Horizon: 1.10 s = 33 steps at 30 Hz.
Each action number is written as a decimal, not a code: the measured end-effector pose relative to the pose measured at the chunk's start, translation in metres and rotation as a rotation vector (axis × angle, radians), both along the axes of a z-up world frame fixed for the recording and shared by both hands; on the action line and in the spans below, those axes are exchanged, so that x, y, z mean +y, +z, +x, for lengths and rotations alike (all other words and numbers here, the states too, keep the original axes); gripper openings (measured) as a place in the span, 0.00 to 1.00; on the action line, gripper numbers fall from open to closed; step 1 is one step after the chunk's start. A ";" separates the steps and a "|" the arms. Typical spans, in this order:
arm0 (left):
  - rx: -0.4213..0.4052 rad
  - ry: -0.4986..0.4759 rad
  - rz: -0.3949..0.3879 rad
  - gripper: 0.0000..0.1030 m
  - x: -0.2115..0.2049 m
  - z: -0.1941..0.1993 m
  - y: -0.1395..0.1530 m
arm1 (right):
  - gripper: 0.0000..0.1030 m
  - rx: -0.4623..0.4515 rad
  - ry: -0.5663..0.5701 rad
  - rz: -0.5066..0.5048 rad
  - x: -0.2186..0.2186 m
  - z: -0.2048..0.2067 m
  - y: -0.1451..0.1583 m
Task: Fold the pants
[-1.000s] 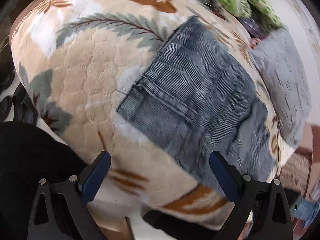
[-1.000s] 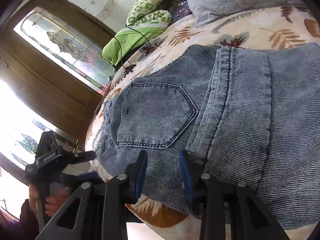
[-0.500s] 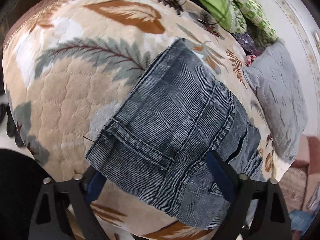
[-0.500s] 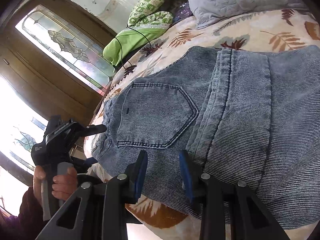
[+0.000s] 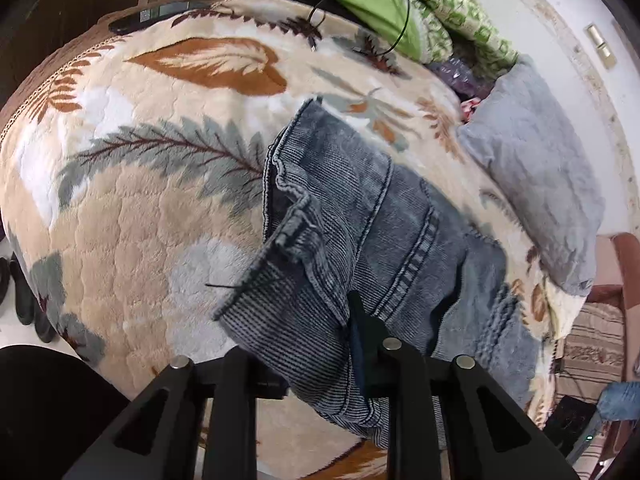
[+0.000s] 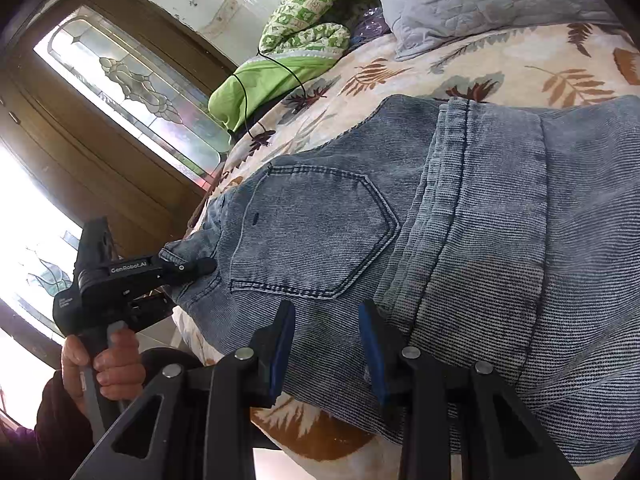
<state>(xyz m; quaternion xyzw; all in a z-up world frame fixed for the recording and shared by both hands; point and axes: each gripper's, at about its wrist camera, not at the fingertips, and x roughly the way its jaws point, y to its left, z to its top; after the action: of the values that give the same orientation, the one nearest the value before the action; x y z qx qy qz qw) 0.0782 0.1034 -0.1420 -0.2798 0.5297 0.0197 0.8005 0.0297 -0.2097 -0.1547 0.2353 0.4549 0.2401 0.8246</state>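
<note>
Blue denim pants (image 6: 460, 240) lie folded on a leaf-patterned blanket (image 5: 132, 216), back pocket (image 6: 312, 236) up. In the left wrist view the pants (image 5: 400, 248) bunch up at the waistband corner (image 5: 296, 236). My left gripper (image 5: 320, 344) is shut on that corner and lifts it slightly; it also shows in the right wrist view (image 6: 188, 270) clamped on the denim edge. My right gripper (image 6: 326, 344) hovers over the pants' near edge with jaws partly apart and nothing between them.
A grey quilted pillow (image 5: 536, 184) and green bedding (image 5: 400, 12) with a black cable lie at the bed's far end. A wooden door with leaded glass (image 6: 132, 92) stands beside the bed. Dark shoes (image 5: 24, 296) sit on the floor.
My left gripper moved in onto the pants' waistband corner and closed on it, bunching the fabric. My right gripper has stayed put.
</note>
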 end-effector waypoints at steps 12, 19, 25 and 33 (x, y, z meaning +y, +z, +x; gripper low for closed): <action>-0.125 -0.087 0.103 0.18 -0.013 -0.006 0.026 | 0.34 -0.089 -0.023 -0.002 -0.001 0.000 0.015; -0.237 -0.188 0.193 0.18 -0.042 -0.015 0.070 | 0.34 0.041 -0.034 0.009 0.008 0.042 -0.007; -0.359 -0.328 0.275 0.17 -0.091 -0.027 0.114 | 0.33 0.003 -0.088 0.106 -0.021 0.025 0.020; -0.467 -0.559 0.306 0.17 -0.201 -0.041 0.150 | 0.32 -0.153 -0.476 0.270 -0.160 -0.032 0.067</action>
<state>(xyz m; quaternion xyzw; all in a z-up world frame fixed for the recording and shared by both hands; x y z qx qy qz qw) 0.0369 -0.0978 0.0077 0.0007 0.3799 -0.1845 0.9064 -0.0020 -0.3693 -0.0873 0.4243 0.2874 0.1149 0.8509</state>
